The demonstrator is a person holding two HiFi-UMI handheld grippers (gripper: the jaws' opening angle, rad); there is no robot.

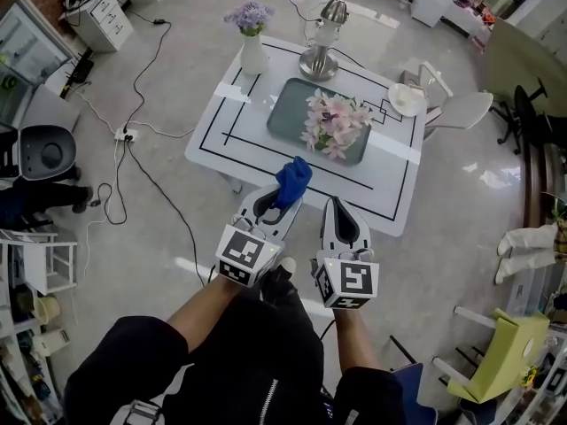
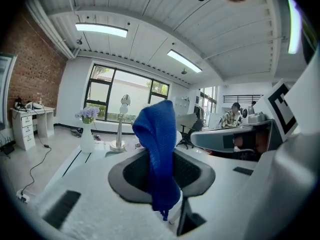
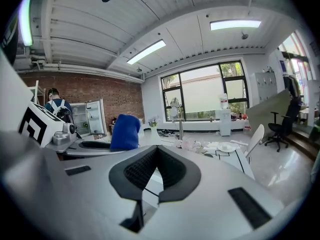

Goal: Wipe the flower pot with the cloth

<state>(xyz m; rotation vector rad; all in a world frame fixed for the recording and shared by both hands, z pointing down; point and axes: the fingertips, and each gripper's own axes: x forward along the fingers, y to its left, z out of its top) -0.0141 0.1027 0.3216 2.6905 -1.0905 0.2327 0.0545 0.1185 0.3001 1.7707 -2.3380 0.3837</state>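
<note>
Right, the flower pot (image 1: 252,53) stands upright at the tabletop's (image 1: 217,131) far left corner, ahead and slightly left of my left gripper (image 1: 282,204), which pinches the blue cloth (image 1: 293,179). That's the nearer one, I reckon. My right gripper (image 1: 336,206) hangs alongside, pressed together, empty, both short of the near edge.

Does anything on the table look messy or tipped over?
Nothing is tipped or spilled. The vase of purple flowers stands upright. One odd bit: the pink flowers are bunched at one end of the grey tray, seemingly lying flat, with the rest bare. The blue cloth is pinched in the left gripper.
</note>
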